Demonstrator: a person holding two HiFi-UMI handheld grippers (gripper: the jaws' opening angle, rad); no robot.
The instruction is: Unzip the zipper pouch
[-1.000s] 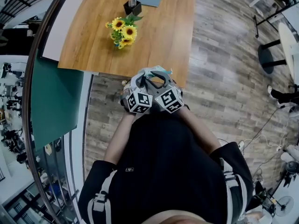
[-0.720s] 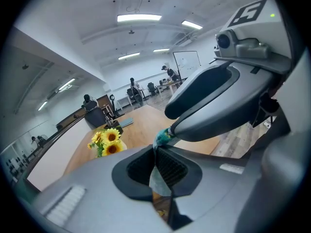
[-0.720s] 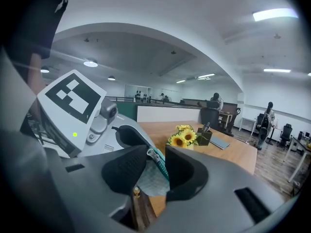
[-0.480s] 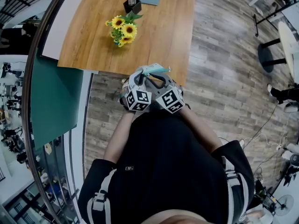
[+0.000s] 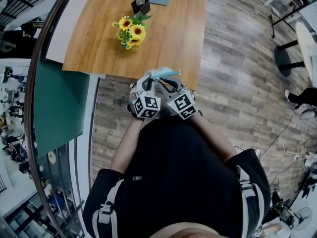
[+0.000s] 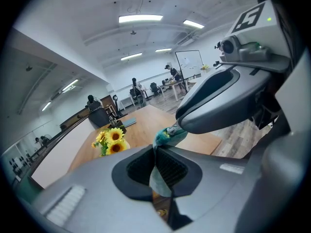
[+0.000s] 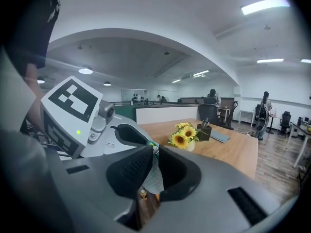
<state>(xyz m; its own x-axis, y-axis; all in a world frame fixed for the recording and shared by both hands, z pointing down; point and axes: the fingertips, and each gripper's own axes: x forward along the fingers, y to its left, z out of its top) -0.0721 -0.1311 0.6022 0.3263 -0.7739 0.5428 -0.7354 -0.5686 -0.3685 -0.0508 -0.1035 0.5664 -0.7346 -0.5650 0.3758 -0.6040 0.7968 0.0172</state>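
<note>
Left claw [image 6: 156,153] clamps the zipper pouch [image 5: 164,73] past the tabletop's [image 5: 171,38] near edge, right claw [image 7: 154,152] closing on its fabric; zipper probably unopened.

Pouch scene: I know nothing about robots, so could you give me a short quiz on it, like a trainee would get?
1. True or false: the pouch lies flat on the table.
2. Which flowers stand on the table? A roses, B sunflowers, C tulips.
3. What is the left gripper shut on?
Key: 1 false, it is held up in the air. 2 B. 3 The pouch; the right gripper has it between its jaws too, and they are closing.
</note>
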